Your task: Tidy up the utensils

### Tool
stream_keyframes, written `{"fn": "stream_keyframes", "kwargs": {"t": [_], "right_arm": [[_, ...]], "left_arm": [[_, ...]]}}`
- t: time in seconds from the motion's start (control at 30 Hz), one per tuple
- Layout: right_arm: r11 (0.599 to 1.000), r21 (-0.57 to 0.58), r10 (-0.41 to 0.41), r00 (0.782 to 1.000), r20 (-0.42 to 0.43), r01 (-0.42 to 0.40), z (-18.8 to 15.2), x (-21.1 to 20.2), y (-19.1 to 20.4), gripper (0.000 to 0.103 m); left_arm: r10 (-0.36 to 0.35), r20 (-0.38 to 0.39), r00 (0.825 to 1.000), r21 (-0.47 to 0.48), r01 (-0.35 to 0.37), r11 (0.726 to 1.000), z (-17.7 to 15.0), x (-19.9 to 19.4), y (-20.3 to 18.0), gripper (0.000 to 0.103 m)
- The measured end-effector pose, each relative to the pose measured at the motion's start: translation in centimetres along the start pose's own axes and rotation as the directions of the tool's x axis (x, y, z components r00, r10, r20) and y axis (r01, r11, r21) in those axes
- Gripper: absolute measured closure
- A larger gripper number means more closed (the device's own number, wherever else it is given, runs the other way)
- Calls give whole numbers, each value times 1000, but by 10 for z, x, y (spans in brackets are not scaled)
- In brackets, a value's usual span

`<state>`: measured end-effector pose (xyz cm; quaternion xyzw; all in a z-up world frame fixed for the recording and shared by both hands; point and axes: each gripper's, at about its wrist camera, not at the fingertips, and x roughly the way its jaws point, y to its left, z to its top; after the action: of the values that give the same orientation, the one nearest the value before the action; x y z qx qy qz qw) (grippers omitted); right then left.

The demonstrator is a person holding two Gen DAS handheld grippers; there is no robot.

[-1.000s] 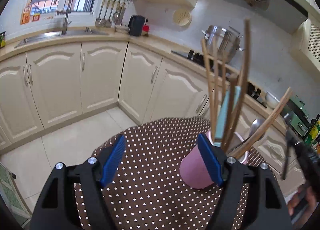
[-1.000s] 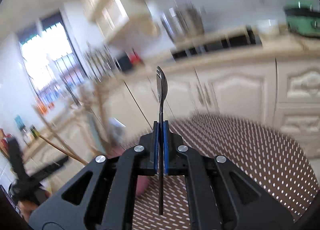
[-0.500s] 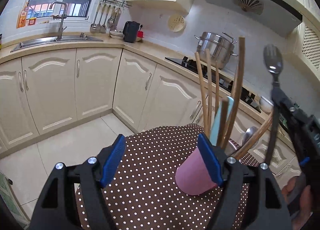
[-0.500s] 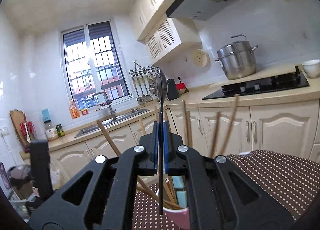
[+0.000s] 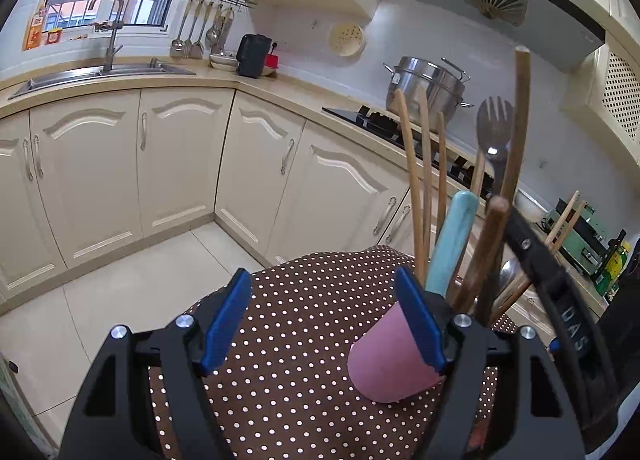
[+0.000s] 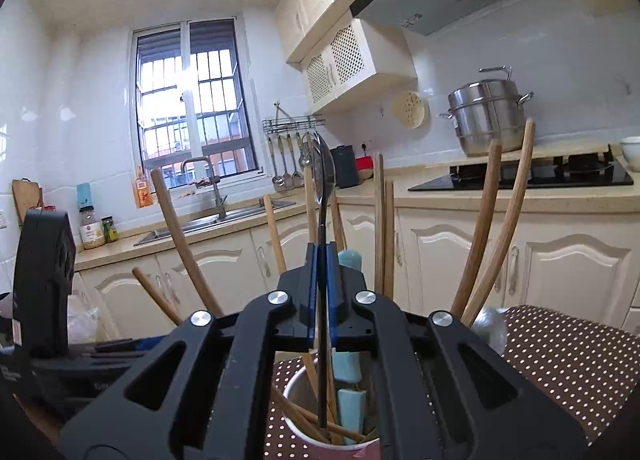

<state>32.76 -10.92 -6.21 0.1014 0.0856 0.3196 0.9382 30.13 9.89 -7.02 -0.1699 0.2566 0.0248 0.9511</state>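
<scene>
Right gripper (image 6: pixel 319 292) clamps the fork (image 6: pixel 323 172) upright, tines at twelve o'clock, over the pink cup (image 5: pixel 394 356) for dropping in; left gripper (image 5: pixel 328 316) hangs open beside it

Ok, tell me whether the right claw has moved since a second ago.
Yes. The right claw, shut on the metal spork, has swung in over the pink cup; earlier that cup sat off to its left.

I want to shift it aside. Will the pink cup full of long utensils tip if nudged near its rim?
Probably. The pink cup looks top-heavy: long wooden utensils stand far above its rim and splay outward. Its base looks narrower than its mouth. The dotted tablecloth may drag at the base, so push low.
</scene>
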Motion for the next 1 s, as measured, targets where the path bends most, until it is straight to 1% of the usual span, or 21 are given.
{"fn": "stream_keyframes", "kwargs": {"t": [0.23, 0.33, 0.53, 0.73, 0.8, 1.0], "right_arm": [[1000, -1, 20, 1000, -13, -20, -9, -1, -3, 98], [1000, -7, 21, 999, -24, -21, -9, -1, -1, 98], [1000, -21, 8, 999, -42, -8, -10, -13, 3, 98], [999, -43, -26, 998, -48, 24, -2, -36, 14, 98], [998, -54, -36, 998, -53, 33, -1, -45, 18, 98], [996, -36, -85, 991, -102, 82, 2, -72, 21, 97]], "left_arm": [[-6, -11, 1000, 1, 6, 1000, -2, 5, -4, 30], [-7, -14, 1000, 2, 7, 1000, -2, 5, -4, 30], [-3, -21, 1000, 4, 3, 1000, -3, 0, -6, 30], [-1, -15, 1000, 16, 1, 1000, -6, -18, -11, 30], [8, -19, 1000, 35, -8, 999, -8, -25, -15, 30], [31, -33, 999, 65, -29, 997, -19, -52, -20, 30]]}}
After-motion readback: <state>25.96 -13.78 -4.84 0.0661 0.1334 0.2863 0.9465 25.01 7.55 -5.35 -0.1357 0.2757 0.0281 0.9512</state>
